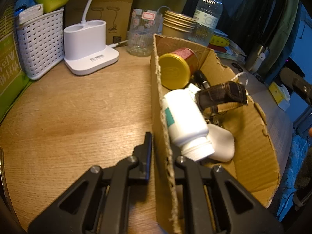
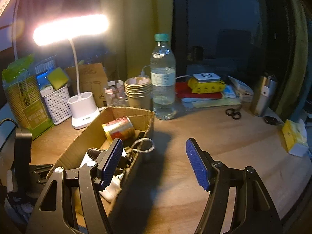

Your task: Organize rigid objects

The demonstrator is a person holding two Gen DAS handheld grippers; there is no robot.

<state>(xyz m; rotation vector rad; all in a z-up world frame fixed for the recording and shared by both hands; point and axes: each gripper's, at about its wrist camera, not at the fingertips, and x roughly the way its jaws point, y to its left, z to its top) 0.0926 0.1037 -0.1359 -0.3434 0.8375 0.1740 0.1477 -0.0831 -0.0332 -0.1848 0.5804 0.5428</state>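
The cardboard box (image 1: 253, 136) lies on the wooden desk (image 1: 78, 113) and serves as the reference point for all positions below. The left gripper (image 1: 161, 142) is pressed together on the box's near side wall, 1 finger outside the wall and the other inside, so the wall is pinched between them. Inside the box, closest to that pinch, lies a white pill bottle (image 1: 185, 120) on its side, its cap end just beside the inner finger. A white rounded object (image 1: 222, 144) rests against the bottle's cap end. Beyond the bottle lies a dark brown strap-like item (image 1: 222, 97), and at the box's far end a gold-lidded can (image 1: 175, 70) lies on its side. The right gripper (image 2: 154, 161) hangs over the box's other long edge with its jaws spread wide and nothing between them; 1 blue pad (image 2: 112, 161) sits above the box contents, the other blue pad (image 2: 197, 163) above bare desk outside the box. Behind the box's far end stand a white lamp base (image 1: 87, 46), a stack of paper cups (image 1: 178, 25) and a clear water bottle (image 2: 162, 81).
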